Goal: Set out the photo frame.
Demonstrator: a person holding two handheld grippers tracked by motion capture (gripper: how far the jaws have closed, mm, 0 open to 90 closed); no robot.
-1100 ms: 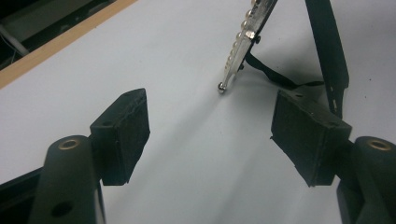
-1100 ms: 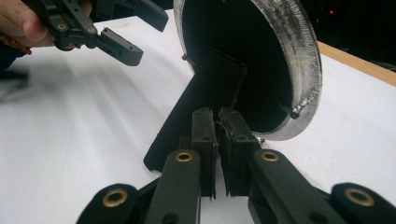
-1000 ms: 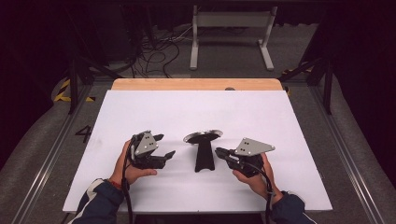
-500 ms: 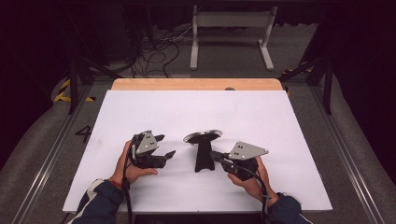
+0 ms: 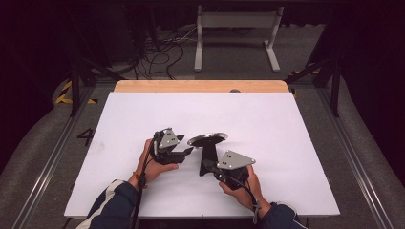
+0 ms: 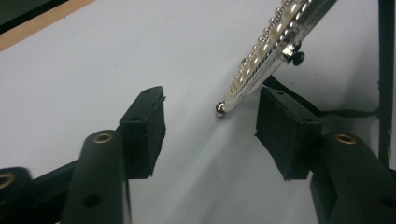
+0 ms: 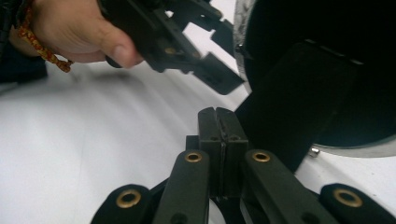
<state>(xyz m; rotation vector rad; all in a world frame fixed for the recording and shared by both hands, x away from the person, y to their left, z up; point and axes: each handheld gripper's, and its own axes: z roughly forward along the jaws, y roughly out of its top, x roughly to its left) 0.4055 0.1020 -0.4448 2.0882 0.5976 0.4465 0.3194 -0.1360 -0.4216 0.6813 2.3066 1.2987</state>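
From the high view, I saw the round mirror (image 5: pixel 207 139) standing on its black stand (image 5: pixel 208 157) near the middle of the white worktop (image 5: pixel 286 143), between my two grippers. The left gripper (image 5: pixel 184 151) was held just left of the stand, pointing toward it, and the right gripper (image 5: pixel 206 165) lay at the foot of the stand on its right side. In the left gripper view, the jaws stood apart and had just been closing; the mirror's pearl-studded rim (image 6: pixel 261 51) slanted in from the upper right, its lower tip hanging in the gap nearer the right pad (image 6: pixel 285 130), and I could not tell whether it touched that pad. In the right gripper view, the jaws were pressed together with nothing between them, their tips just beside the black stand (image 7: pixel 299 112), and the left hand (image 7: pixel 74 32) with its gripper showed beyond, close to the mirror's edge.
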